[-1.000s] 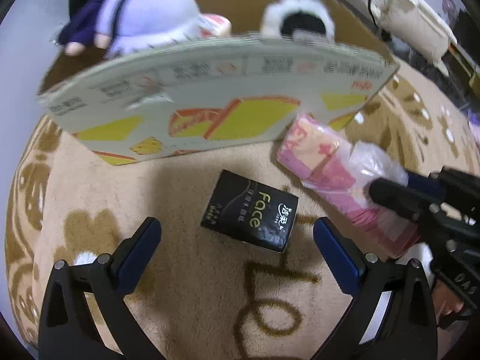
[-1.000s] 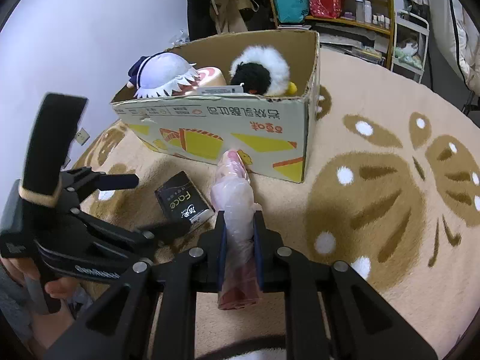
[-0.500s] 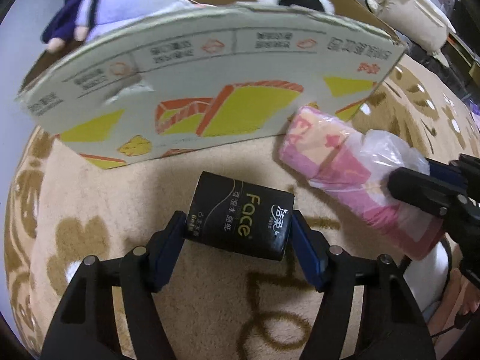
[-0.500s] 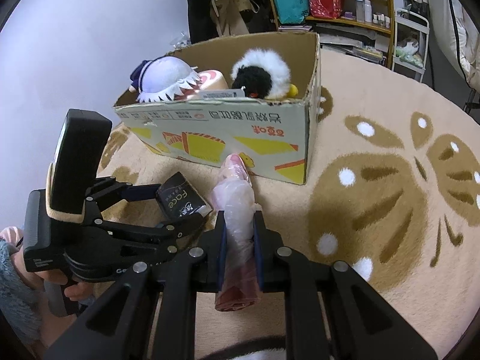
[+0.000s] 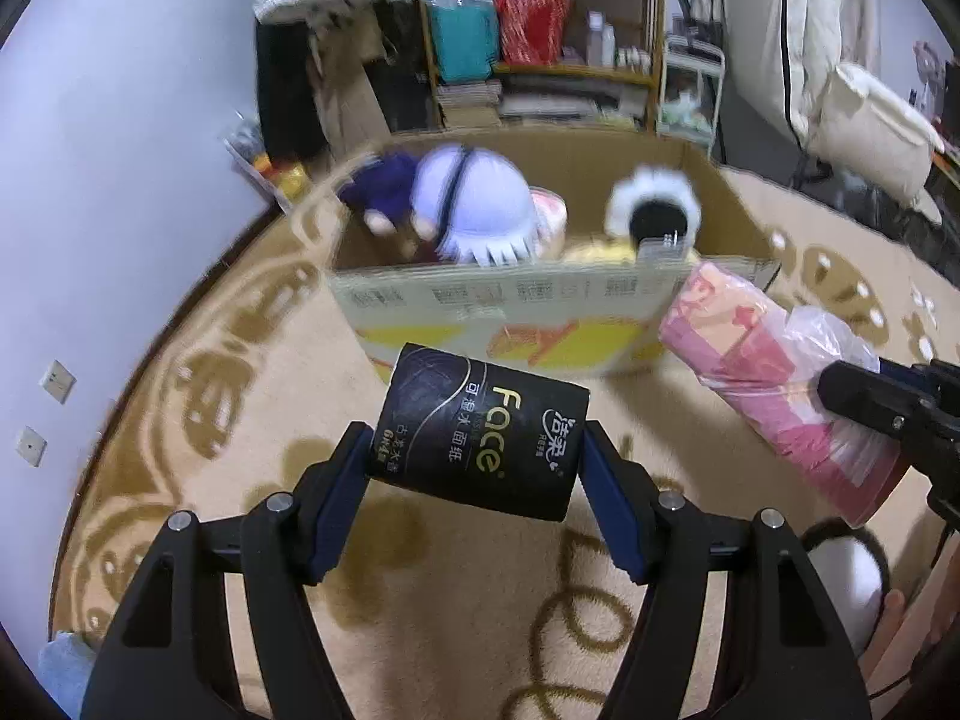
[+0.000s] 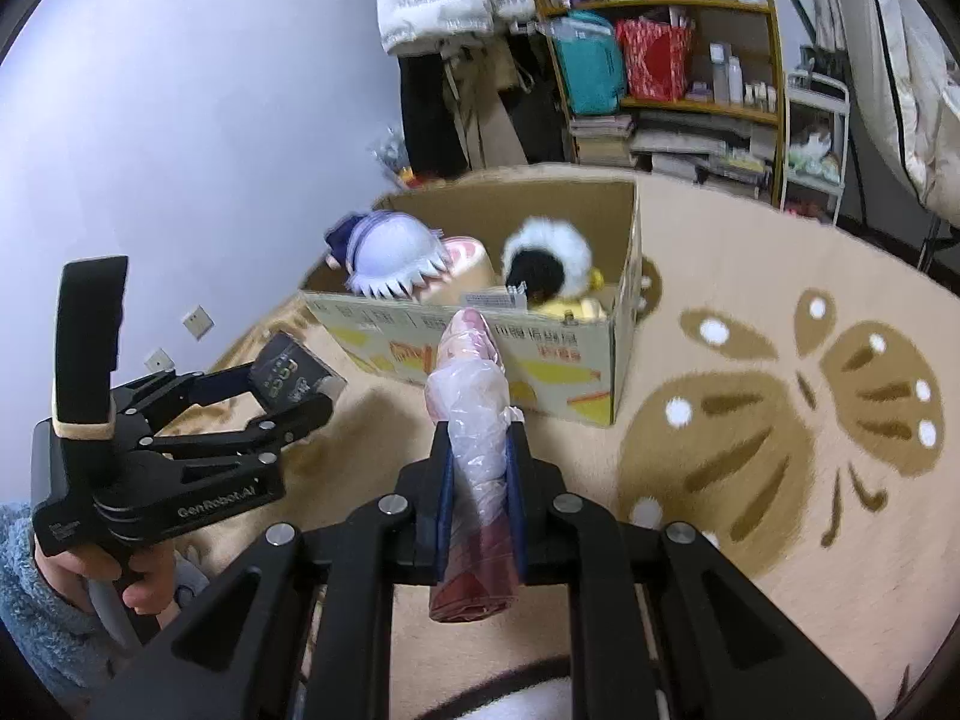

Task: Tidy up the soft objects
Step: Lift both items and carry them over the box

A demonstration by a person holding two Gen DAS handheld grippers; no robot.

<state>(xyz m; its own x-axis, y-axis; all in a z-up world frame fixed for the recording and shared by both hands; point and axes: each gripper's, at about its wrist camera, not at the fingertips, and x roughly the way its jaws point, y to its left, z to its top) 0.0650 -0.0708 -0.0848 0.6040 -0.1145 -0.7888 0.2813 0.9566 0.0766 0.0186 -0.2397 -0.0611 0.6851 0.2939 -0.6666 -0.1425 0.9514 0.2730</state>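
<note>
The left tongs (image 5: 477, 474) are clamped on a black "Face" tissue pack (image 5: 480, 441), held clear of the beige patterned carpet (image 5: 468, 618). The right tongs (image 6: 480, 474) pinch a pink tissue pack in clear plastic (image 6: 474, 420). Just ahead of both stands the open cardboard box (image 6: 564, 354) with a lavender-haired plush doll (image 6: 393, 258) and a black-and-white plush (image 6: 546, 258) inside.

Plush toys (image 5: 474, 210) lie in the box (image 5: 516, 306), shelves (image 5: 540, 30) apparently behind.

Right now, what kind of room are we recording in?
Most likely a lived-in bedroom or living room at home: patterned beige rug, cluttered wooden shelf of bags and books, and a cardboard box of plush toys on the floor.
</note>
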